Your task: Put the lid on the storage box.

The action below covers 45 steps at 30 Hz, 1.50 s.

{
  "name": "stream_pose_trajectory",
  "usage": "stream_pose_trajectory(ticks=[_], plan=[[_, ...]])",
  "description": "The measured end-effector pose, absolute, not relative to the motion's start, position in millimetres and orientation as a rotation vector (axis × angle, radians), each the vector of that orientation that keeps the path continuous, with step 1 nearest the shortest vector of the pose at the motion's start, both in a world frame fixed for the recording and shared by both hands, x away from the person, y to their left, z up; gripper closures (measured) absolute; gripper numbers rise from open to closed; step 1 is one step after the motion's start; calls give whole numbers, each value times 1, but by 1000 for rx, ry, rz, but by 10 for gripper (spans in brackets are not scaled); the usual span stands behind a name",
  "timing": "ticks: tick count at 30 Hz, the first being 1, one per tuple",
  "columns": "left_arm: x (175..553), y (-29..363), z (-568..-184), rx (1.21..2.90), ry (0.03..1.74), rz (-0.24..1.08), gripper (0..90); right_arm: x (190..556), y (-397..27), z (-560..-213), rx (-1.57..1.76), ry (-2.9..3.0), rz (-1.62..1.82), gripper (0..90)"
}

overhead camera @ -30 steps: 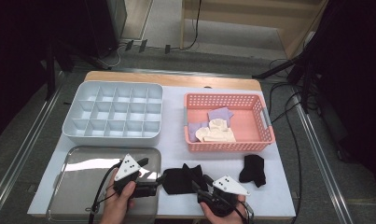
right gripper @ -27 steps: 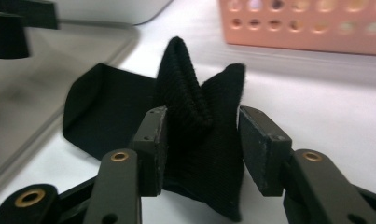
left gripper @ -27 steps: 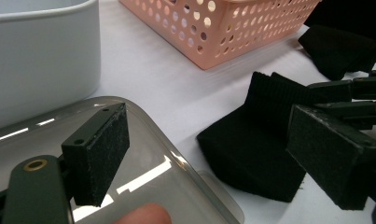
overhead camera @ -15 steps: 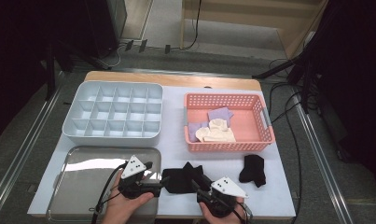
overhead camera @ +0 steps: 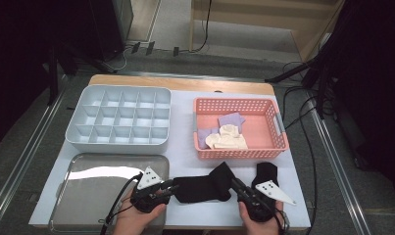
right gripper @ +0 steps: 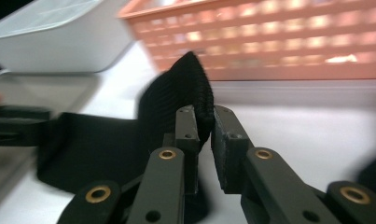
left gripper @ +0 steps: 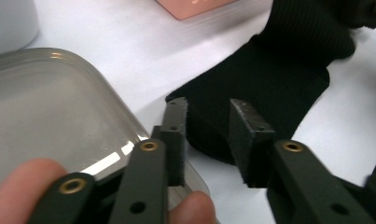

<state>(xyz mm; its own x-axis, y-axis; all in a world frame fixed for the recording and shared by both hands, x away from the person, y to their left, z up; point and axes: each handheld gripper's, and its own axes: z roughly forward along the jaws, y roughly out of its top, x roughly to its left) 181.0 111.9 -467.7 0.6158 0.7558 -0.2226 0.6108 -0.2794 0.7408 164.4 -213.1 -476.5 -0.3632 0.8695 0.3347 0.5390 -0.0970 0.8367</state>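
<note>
black sock (overhead camera: 202, 188) lies stretched flat on the white table (overhead camera: 185, 152) near the front edge, betw the 2 grippers. its left end sits just beside the rim of the clear lid/tray (overhead camera: 87, 196); its right end bunches up just below the pink basket (overhead camera: 278, 142).

left gripper (overhead camera: 171, 188) is low at the sock's left end. in the left gripper view its jaws have just been closing and the sock edge (left gripper: 251, 88) lies betw them. the 2 pads (left gripper: 176, 135) still show a gap w/ fabric in it, and whether they actually press the cloth i can't tell. a thumb and fingertip show at the bottom of that view, and the lid's curved rim (left gripper: 106, 102) lies under the left jaw.

right gripper (overhead camera: 235, 185) is at the sock's right end. in the right gripper view its jaws have also just been closing, and a raised ribbed fold of the sock (right gripper: 185, 93) stands pinched betw the pads, so it's clamped on the sock. basket wall (right gripper: 293, 42) runs blurred across the top of that view.

a 2nd black sock (overhead camera: 266, 171) lies just right of the 1st, partly under the right gripper's grey plate. grey divided organizer (overhead camera: 121, 120) stands at back left, well apart from the sock. basket holds purple and cream cloth pieces (overhead camera: 227, 137).
</note>
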Motion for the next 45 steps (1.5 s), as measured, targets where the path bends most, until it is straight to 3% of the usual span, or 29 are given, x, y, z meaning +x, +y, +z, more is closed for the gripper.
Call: stream_pose_trajectory(ticks=[7,20,24,27,32,38,45], plan=[[185,110,-470,1992,1086,228,881,178,-250,-488,1654,1795,1334,811],[214,110,-460,1929,1148,295,888,194,-263,-494,1662,1835,1246,812],[215,113,-465,1881,1186,241,648,189,-264,-489,1615,1809,1309,629],[213,114,-464,1874,1192,241,528,181,-270,-479,1606,1751,1325,567],[210,114,-465,1875,1183,243,482,174,-290,-472,1638,1661,1282,503],[211,110,-469,1888,1179,206,507,177,-277,-474,1600,1700,1292,502],[212,100,-473,1963,1167,206,706,199,-249,-493,1643,1835,1190,493]])
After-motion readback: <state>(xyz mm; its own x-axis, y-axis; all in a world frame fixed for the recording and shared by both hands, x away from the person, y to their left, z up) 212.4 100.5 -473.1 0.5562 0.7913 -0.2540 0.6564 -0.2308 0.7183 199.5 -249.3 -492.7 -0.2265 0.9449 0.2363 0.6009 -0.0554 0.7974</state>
